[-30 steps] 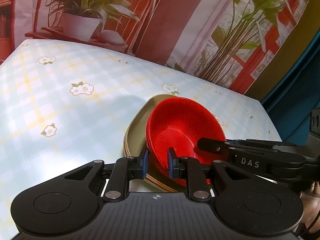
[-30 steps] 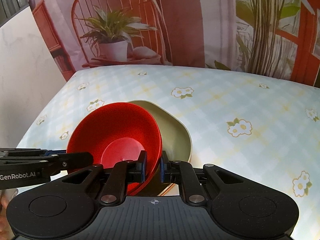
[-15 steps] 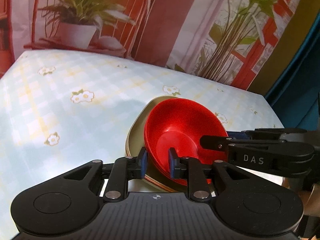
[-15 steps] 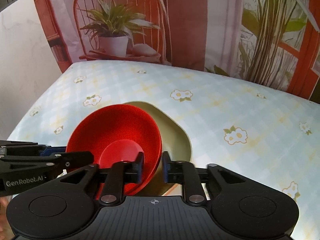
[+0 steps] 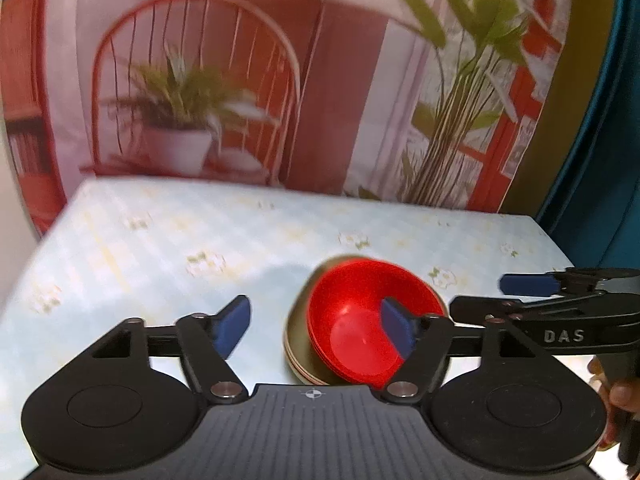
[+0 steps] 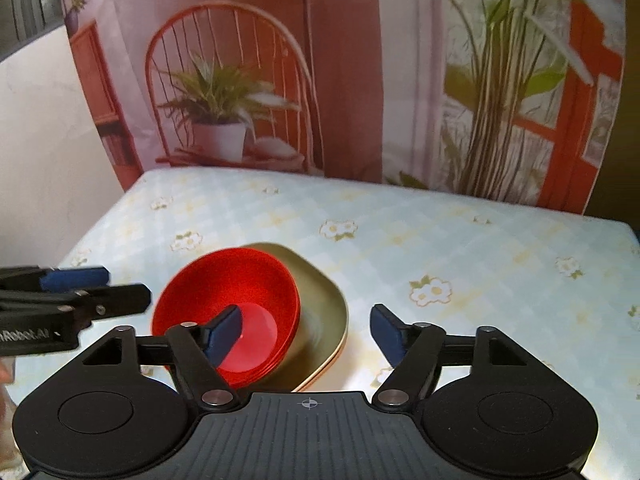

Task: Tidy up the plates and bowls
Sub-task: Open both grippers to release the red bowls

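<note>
A stack of red bowls (image 5: 352, 320) sits in a stack of olive plates (image 5: 298, 344) on the flowered tablecloth. My left gripper (image 5: 316, 326) hovers above and behind the near rim. Its jaws are opening, wide apart, and the pads press on nothing. In the right wrist view the same red bowls (image 6: 240, 284) rest on the olive plates (image 6: 324, 300). My right gripper (image 6: 306, 330) hangs over their right edge, its jaws opening and gripping nothing. Each gripper shows in the other's view: the right gripper (image 5: 492, 294) and the left gripper (image 6: 108, 286), both beside the bowls.
The pale blue checked tablecloth (image 6: 460, 248) stretches back to a printed backdrop (image 6: 340, 80) of a chair and plants. A white wall (image 6: 40, 140) stands at the left. A person's hand (image 5: 620, 394) holds the right gripper's handle at the frame edge.
Both grippers were shut on the red bowl's rim from either side. Both have let go, opened wide, risen and drawn back. The bowls stay on the plates.
</note>
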Available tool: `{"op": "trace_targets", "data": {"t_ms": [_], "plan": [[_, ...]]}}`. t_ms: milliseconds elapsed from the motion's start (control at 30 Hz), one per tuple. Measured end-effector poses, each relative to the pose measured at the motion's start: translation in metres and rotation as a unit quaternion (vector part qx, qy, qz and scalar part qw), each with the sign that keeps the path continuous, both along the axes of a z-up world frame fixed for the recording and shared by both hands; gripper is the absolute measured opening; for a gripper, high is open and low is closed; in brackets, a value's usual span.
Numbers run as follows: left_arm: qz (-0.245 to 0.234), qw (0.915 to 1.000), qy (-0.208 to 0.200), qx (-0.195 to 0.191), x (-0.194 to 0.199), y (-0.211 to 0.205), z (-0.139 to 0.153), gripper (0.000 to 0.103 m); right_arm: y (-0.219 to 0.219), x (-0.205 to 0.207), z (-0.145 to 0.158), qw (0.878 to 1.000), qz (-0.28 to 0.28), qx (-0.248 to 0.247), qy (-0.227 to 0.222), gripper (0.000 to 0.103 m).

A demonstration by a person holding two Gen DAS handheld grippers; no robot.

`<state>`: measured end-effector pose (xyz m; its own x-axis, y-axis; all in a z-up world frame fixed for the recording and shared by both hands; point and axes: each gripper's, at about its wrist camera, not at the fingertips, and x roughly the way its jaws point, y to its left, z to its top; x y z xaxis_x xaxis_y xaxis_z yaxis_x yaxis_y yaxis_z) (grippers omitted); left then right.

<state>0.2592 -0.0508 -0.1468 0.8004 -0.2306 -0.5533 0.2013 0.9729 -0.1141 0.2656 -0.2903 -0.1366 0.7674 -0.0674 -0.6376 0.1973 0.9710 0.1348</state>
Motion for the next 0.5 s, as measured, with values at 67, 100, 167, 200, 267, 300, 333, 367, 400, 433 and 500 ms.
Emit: {"op": "trace_targets", "data": {"t_ms": [67, 100, 167, 200, 267, 300, 333, 367, 400, 433, 500], "plan": [[0.002, 0.9999, -0.015, 0.007, -0.01, 0.001, 0.009, 0.086, 0.001, -0.01, 0.007, 1.0, 0.001, -0.009, -0.01, 0.084], [0.004, 0.9997, -0.021, 0.01, -0.015, 0.001, 0.013, 0.09, 0.002, -0.014, 0.01, 1.0, 0.0, -0.013, -0.014, 0.087], [0.005, 0.9992, -0.036, 0.017, -0.025, 0.0, 0.021, 0.094, 0.003, -0.025, 0.017, 1.0, -0.004, -0.017, -0.025, 0.092], [0.008, 0.9988, -0.044, 0.021, -0.03, 0.0, 0.025, 0.096, 0.003, -0.03, 0.021, 0.999, -0.007, -0.017, -0.031, 0.092], [0.012, 0.9979, -0.056, 0.029, -0.042, -0.002, 0.033, 0.098, 0.004, -0.04, 0.027, 0.999, -0.012, -0.017, -0.042, 0.101], [0.013, 0.9975, -0.062, 0.03, -0.048, -0.002, 0.036, 0.099, 0.005, -0.046, 0.03, 0.999, -0.015, -0.018, -0.048, 0.102], [0.013, 0.9971, -0.068, 0.032, -0.053, -0.002, 0.039, 0.1, 0.006, -0.052, 0.034, 0.998, -0.017, -0.019, -0.055, 0.102], [0.015, 0.9965, -0.076, 0.033, -0.058, -0.003, 0.042, 0.101, 0.007, -0.059, 0.037, 0.998, -0.018, -0.018, -0.061, 0.102], [0.017, 0.996, -0.08, 0.036, -0.064, -0.004, 0.045, 0.103, 0.008, -0.064, 0.04, 0.997, -0.018, -0.018, -0.066, 0.102], [0.018, 0.9955, -0.085, 0.038, -0.07, -0.005, 0.048, 0.103, 0.009, -0.07, 0.043, 0.997, -0.018, -0.016, -0.072, 0.102], [0.018, 0.9945, -0.093, 0.044, -0.082, -0.008, 0.053, 0.103, 0.012, -0.082, 0.049, 0.996, -0.017, -0.015, -0.082, 0.103]]}}
